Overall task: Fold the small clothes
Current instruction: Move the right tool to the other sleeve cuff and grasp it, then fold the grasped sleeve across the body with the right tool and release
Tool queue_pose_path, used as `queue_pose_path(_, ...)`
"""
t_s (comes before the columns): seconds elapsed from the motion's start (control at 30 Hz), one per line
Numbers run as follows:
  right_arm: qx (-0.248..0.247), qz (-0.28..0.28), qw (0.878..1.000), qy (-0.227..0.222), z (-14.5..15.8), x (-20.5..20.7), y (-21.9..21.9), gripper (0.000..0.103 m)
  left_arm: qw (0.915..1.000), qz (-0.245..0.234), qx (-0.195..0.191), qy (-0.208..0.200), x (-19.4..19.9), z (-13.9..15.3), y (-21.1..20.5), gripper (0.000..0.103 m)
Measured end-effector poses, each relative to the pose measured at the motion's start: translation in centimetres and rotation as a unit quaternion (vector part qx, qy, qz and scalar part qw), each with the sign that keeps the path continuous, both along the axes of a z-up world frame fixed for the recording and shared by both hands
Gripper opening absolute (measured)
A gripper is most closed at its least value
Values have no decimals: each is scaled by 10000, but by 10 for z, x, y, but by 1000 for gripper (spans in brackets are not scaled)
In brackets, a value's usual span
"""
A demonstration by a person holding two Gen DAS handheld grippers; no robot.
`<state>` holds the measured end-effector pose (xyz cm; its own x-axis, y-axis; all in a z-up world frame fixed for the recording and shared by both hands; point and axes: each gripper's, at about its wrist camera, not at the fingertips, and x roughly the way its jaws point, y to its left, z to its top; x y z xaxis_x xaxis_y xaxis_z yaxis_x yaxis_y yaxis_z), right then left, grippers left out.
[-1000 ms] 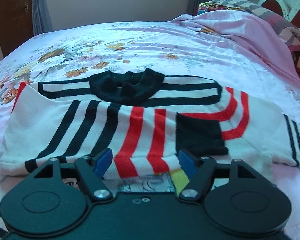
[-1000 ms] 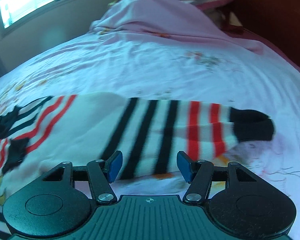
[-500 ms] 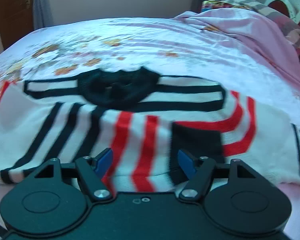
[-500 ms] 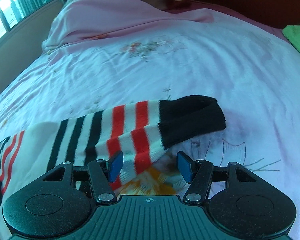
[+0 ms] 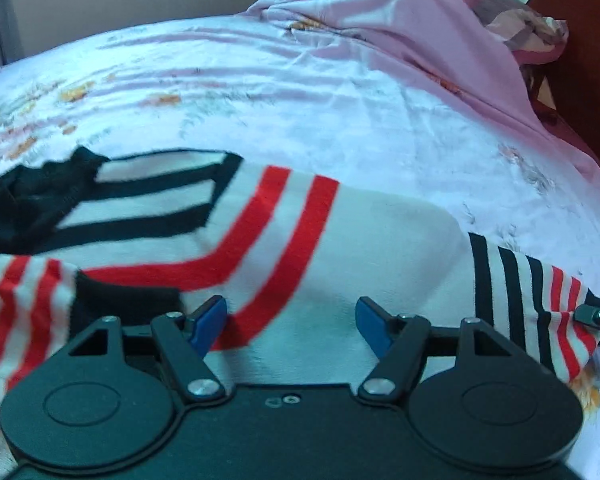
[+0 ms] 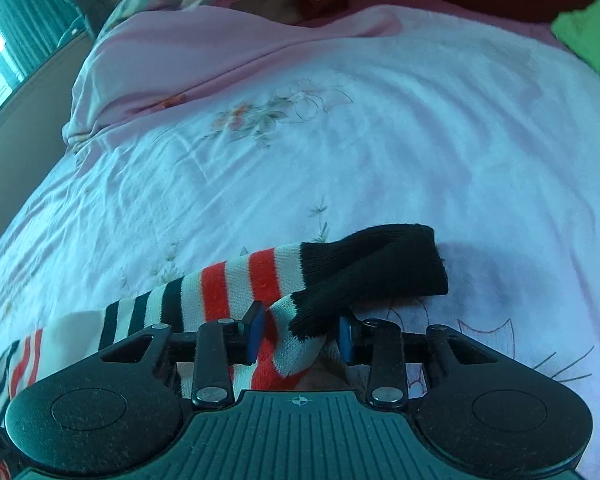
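Note:
A small white sweater [image 5: 360, 248] with black and red stripes lies flat on the bed, its black collar [image 5: 24, 208] at the left. My left gripper [image 5: 292, 320] hovers open just over the sweater's right shoulder area, nothing between its blue pads. The right sleeve [image 6: 228, 288] stretches out to a black cuff [image 6: 380, 264]. My right gripper [image 6: 302, 334] has its jaws closing, and the striped sleeve fabric just short of the cuff is bunched between the pads. The right gripper's tip [image 5: 598, 314] also shows on that sleeve in the left wrist view.
The floral bed sheet [image 6: 340, 160] spreads out beyond the sweater. A bunched pink blanket [image 5: 400, 32] and pillows lie toward the dark red headboard [image 5: 580, 60]. A green cloth [image 6: 588, 32] sits at the far right edge.
My left gripper slid right across the sweater, from the folded left sleeve to the right shoulder. My right gripper reached the sleeve's end and narrowed its jaws onto the fabric by the cuff.

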<state>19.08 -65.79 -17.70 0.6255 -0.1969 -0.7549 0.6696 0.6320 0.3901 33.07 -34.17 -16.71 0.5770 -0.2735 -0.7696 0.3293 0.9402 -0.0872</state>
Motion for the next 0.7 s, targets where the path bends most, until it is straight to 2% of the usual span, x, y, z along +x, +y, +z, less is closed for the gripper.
queue_pose_path(0.07, -66, 74, 9999, -41, 3, 0, 0, 34, 9998, -57, 199, -34, -2, -6, -7, 70)
queue_pose_path(0.1, -129, 66, 9999, -83, 6, -2, 1, 15, 9996, -88, 266, -80, -4, -8, -8, 71)
queue_pose_path(0.13, -148, 28, 9998, -151, 9, -4, 0, 11, 9995, -104, 297, -102, -5, -9, -8, 71)
queue_pose_path(0.2, -274, 14, 9993, -246, 14, -6, 2, 11, 9990, -152, 397, -144, -8, -10, -10, 72)
queue_pose_path(0.27, -436, 148, 9989, 128, 8, 2, 8, 11, 9984, -176, 517, -172, -8, -11, -13, 72)
queue_pose_path(0.37, -740, 152, 9971, -29, 25, 0, 20, 11, 9978, -217, 624, -91, -4, -8, -17, 72)
queue_pose_path(0.4, -895, 244, 9956, -99, 34, 2, 27, 11, 9978, -230, 613, -38, -2, -6, -17, 71)
queue_pose_path(0.47, -1212, 463, 9913, -215, 49, 7, 39, 11, 9986, -214, 488, 39, 1, 1, -10, 62)
queue_pose_path(0.5, -1300, 579, 9893, -333, 57, 10, 47, 11, 9992, -182, 347, 66, 2, 8, -2, 58)
queue_pose_path(0.6, -1547, 1059, 9798, -698, 79, 23, 84, 11, 10000, 45, 50, -1, 6, 30, 32, 59)
queue_pose_path(0.7, -1579, 1696, 9670, -1055, 93, 46, 137, 11, 9993, 316, 37, -217, 12, 50, 74, 61)
